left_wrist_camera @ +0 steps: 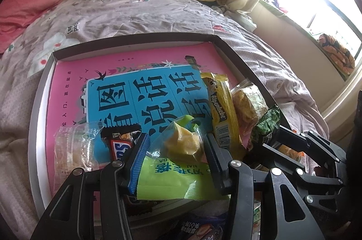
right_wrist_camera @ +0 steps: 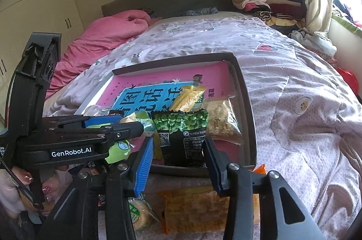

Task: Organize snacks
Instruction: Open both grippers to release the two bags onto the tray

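Because the snacks are being gathered in the shallow dark-rimmed cardboard tray [left_wrist_camera: 217,37] on the bed, the left tongs [left_wrist_camera: 174,149] clench a lime-green plastic packet [left_wrist_camera: 178,142] over its near edge, while the right tongs [right_wrist_camera: 178,149] stand released around a black-and-green pea packet [right_wrist_camera: 181,135] there.

"Alpenliebe" on yellow wrapper [left_wrist_camera: 220,108]; "GenRobot.AI" on left gripper [right_wrist_camera: 132,128].

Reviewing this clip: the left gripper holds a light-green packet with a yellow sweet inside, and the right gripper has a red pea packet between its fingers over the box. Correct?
Not quite. The pea packet between the right gripper fingers is green and black, not red, as the right wrist view shows. The rest stands: the left gripper holds the light-green packet over the box.
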`<move>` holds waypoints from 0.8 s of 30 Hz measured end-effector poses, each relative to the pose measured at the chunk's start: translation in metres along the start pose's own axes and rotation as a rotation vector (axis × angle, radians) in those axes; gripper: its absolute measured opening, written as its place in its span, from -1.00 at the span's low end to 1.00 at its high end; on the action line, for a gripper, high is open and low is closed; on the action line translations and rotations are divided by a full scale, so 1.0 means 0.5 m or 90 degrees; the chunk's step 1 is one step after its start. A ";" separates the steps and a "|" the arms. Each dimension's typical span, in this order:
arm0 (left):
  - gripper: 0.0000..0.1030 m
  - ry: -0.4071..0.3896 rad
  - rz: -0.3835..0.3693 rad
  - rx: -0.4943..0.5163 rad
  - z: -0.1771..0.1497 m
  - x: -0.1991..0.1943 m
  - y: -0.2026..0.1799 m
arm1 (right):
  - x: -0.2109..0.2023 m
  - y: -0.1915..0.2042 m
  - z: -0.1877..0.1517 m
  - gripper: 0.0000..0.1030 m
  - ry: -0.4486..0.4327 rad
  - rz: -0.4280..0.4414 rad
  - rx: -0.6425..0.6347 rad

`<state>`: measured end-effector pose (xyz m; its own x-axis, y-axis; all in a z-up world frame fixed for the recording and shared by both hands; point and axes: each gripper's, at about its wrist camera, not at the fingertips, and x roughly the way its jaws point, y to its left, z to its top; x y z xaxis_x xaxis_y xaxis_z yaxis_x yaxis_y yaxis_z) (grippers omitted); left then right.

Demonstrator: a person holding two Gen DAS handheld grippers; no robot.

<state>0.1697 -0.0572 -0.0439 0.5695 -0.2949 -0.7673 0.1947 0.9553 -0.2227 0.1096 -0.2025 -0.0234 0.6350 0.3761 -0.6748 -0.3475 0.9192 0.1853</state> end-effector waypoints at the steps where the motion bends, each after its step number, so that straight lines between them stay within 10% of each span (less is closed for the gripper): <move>1: -0.01 0.000 0.000 -0.001 0.000 0.000 0.000 | 0.000 0.000 0.000 -0.13 0.000 0.000 -0.001; 24: 0.14 0.001 -0.007 -0.011 0.004 -0.026 0.003 | -0.010 -0.014 0.010 -0.02 -0.012 -0.009 0.020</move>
<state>0.1643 -0.0519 -0.0331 0.5657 -0.3050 -0.7662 0.1872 0.9523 -0.2408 0.1121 -0.2103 -0.0177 0.6523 0.3650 -0.6643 -0.3164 0.9275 0.1990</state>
